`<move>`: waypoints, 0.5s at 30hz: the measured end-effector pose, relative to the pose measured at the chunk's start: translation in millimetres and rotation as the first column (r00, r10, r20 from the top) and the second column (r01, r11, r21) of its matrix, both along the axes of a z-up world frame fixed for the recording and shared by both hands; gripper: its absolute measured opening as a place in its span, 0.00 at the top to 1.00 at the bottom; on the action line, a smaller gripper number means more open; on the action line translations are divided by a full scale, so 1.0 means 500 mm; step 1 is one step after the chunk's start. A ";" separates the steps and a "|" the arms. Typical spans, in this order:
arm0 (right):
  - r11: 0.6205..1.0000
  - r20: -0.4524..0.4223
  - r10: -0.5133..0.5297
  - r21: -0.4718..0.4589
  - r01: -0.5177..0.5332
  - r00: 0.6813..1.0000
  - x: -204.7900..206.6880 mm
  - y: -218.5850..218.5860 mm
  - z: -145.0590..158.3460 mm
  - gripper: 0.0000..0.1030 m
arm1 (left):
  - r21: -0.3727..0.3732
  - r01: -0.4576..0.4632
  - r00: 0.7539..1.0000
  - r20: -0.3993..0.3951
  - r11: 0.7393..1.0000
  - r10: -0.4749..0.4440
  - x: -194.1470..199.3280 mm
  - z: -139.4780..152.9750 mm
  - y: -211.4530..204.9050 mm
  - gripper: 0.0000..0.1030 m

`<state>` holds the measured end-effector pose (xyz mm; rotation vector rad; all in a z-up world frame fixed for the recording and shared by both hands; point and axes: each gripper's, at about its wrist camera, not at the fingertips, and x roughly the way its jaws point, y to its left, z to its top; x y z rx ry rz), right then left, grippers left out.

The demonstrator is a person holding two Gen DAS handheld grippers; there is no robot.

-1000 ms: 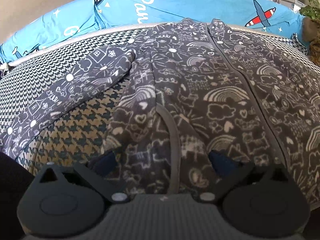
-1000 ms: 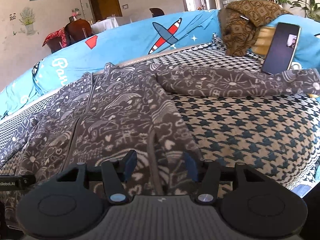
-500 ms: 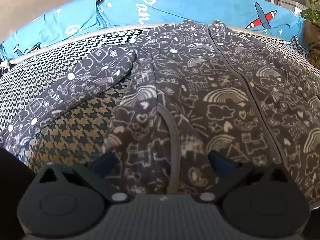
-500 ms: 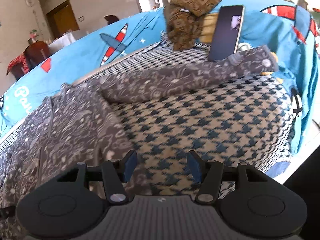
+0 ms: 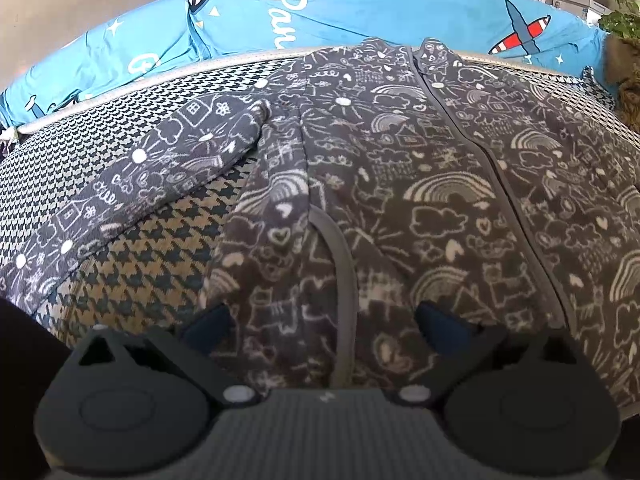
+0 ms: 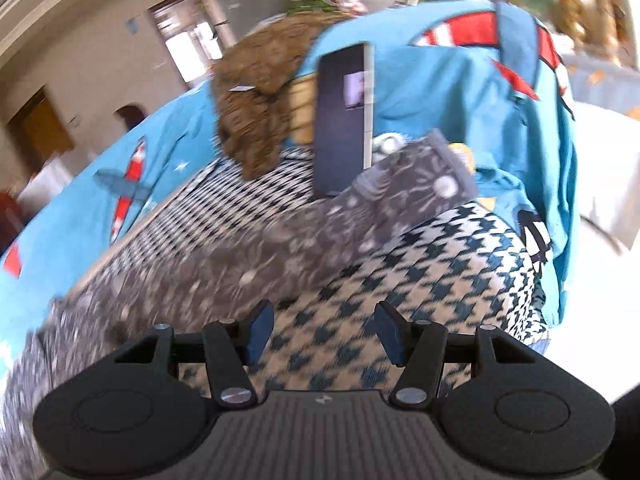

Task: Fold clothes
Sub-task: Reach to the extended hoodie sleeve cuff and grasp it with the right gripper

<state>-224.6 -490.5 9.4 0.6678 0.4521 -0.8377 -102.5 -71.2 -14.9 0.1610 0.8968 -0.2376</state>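
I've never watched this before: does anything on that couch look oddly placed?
Yes: a dark phone stands propped upright against the blue cover, right behind the jacket's outstretched sleeve, an odd spot beside laundry.

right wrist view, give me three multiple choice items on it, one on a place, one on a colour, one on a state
1. Where does the phone stand?
A. flat on the checked seat
B. propped upright behind the sleeve's cuff
C. between the tongs

2. What colour is the cover behind the phone?
A. blue
B. green
C. yellow

3. How are the right tongs?
A. shut on the sleeve
B. shut on the phone
C. open, holding nothing

Key: 1 B, it leans upright behind the cuff of the patterned sleeve. 2 A, blue cloth with red and white plane prints. 3 C, only the checked seat shows between the parted pads.
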 end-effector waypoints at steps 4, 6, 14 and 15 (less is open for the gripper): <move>0.992 0.092 -0.073 0.108 0.063 0.993 -0.009 -0.063 0.002 0.45 | 0.003 0.004 1.000 0.002 1.000 -0.004 0.000 -0.001 0.000 0.00; 0.988 0.120 -0.097 0.131 0.081 0.988 -0.010 -0.089 0.006 0.45 | 0.004 0.004 1.000 0.003 1.000 -0.004 0.000 -0.002 -0.001 0.00; 0.977 0.121 -0.142 0.179 0.119 0.982 0.008 -0.154 -0.004 0.54 | 0.005 0.009 1.000 0.005 1.000 -0.009 -0.001 -0.002 -0.004 0.00; 0.975 0.118 -0.148 0.182 0.125 0.982 0.010 -0.158 -0.008 0.65 | 0.005 0.012 1.000 0.006 1.000 -0.012 -0.002 -0.002 -0.005 0.00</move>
